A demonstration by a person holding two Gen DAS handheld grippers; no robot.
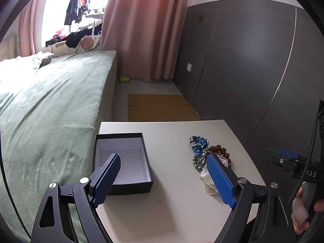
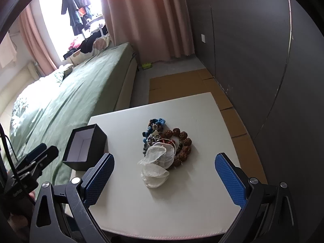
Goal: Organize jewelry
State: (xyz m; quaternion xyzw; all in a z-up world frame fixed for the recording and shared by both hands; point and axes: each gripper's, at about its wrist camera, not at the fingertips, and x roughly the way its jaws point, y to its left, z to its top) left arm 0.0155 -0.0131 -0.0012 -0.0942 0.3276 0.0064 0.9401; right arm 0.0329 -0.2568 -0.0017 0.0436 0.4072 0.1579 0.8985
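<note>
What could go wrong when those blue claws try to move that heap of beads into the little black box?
The jewelry pile is tangled, so lifting the brown bead bracelet might drag other pieces along. The crumpled clear plastic bag lies on the heap and could get pinched instead. The open black box sits close to the table edge beside the bed; a nudge may tip it off. Both the right gripper and the left gripper stand open and empty.

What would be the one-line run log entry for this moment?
left gripper: open, empty | right gripper: open, empty | black cardboard box: open, empty | mixed bead jewelry pile: on white table
</note>
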